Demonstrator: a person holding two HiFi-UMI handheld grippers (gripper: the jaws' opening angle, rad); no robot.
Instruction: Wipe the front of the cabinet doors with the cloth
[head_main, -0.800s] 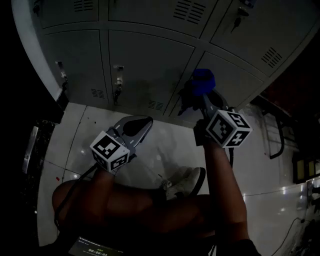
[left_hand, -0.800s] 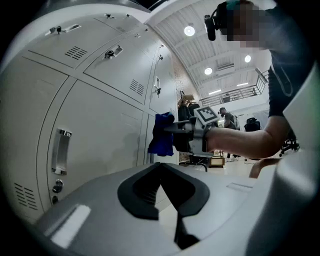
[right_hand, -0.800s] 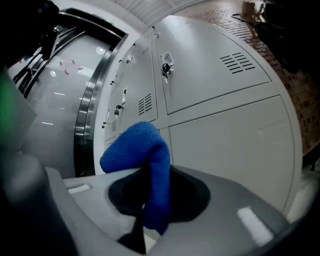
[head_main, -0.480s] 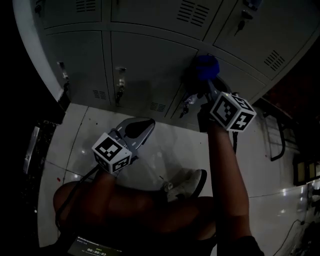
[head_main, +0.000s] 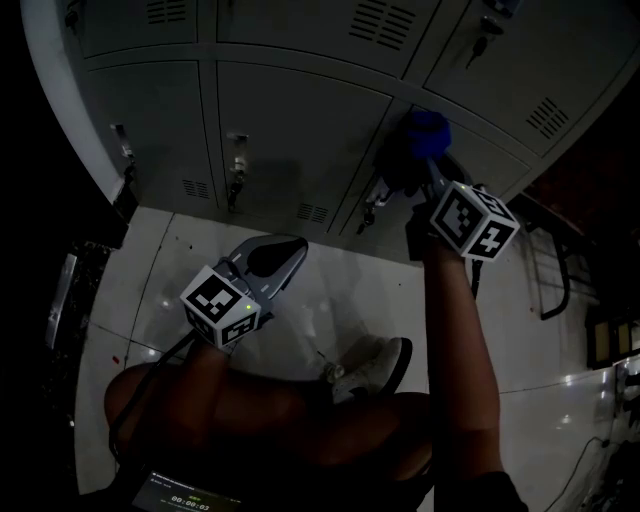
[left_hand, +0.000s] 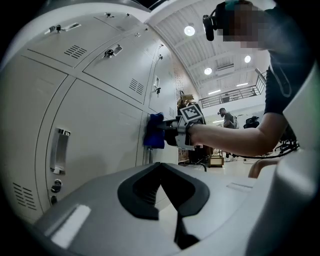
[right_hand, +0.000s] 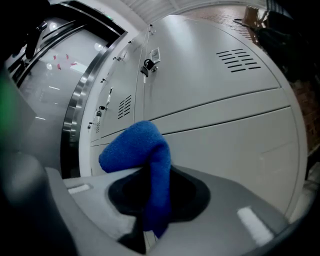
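Keeping the bunched blue terry cloth (right_hand: 137, 150), pinched by the right gripper (right_hand: 150, 215), flat against the grey metal cabinet door (right_hand: 230, 145) should need firm, overlapping strokes, while the left gripper (left_hand: 167, 210) hangs closed and empty.

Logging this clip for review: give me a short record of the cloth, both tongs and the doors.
cloth: blue, bunched, against a door front
right tongs: shut on cloth
left tongs: shut, empty, held off the doors
doors: grey, closed, vented
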